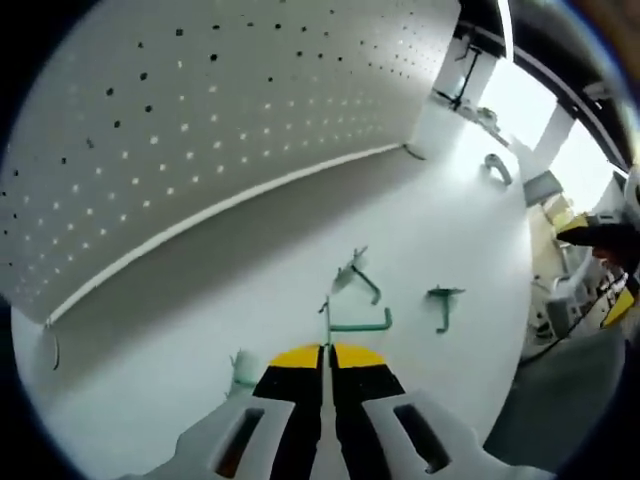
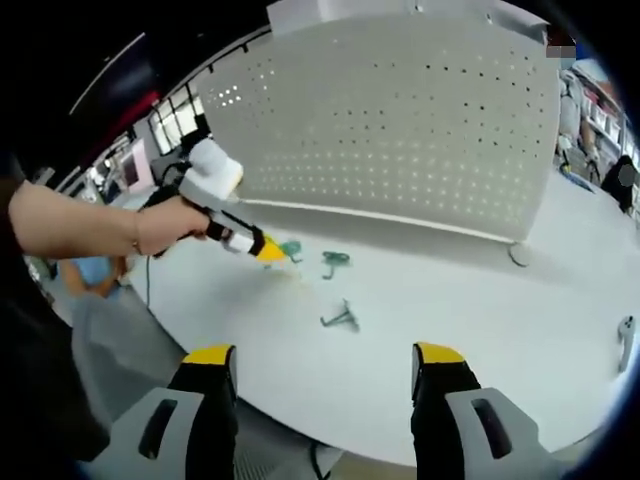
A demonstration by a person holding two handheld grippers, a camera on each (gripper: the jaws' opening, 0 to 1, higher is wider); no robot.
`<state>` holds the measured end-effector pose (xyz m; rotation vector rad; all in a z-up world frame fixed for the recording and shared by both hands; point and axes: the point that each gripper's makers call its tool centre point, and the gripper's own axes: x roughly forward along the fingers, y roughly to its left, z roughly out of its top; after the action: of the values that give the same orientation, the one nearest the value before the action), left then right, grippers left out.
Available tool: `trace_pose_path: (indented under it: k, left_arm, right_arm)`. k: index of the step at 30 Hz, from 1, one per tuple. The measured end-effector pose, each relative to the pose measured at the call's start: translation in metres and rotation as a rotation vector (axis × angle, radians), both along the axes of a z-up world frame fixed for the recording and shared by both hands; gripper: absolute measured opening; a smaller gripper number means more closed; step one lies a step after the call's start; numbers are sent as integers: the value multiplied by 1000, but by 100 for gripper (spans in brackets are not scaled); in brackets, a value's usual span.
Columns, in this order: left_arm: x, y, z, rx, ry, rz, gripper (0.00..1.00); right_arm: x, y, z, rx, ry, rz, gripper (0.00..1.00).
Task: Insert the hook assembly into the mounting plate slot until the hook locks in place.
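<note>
Shows the left gripper (image 1: 326,352) with its fingers (image 1: 300,356) pressed together, yellow tips meeting, apparently pinching the thin back tab of a green hook assembly (image 1: 358,324) just off the white surface (image 1: 200,330); the right gripper view seems to confirm it, with green at that yellow tip. Grips by the tab, probably, so that the hooked arm juts free to one side and the insertion end stays clear for a slot. Holds low and near the other parts, well short of the perforated mounting plate (image 1: 200,130), standing upright at the back of the surface, so insertion is not yet begun. Leaves the right gripper (image 2: 325,365) with fingers (image 2: 210,357) spread wide and gripping nothing, hanging back at the near edge, likely to keep plate and parts in sight. Finds more loose pieces lying apart on the surface: a second green hook (image 2: 335,260), a greyer hook (image 2: 342,318), and a third green hook (image 1: 443,300). Calls next for lifting and turning the tab toward the plate's holes; risks slipping in so slight a pinch.
</note>
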<state>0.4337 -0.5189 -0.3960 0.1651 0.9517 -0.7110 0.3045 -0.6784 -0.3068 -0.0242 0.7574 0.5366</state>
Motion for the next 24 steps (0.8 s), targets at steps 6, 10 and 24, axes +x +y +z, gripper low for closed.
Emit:
trace_pose_path:
  k: [6, 10, 24]
  left_arm:
    - [-5, 2, 18, -37, -2, 17, 1]
    - [-13, -4, 42, -80, -26, 16, 1]
    - [-49, -15, 105, -125, -97, -19, 1]
  right_arm:
    - [1, 5, 2, 11, 3, 6, 67]
    - [2, 9, 4, 20, 0, 13, 65]
    - [4, 22, 13, 23, -27, 54, 65]
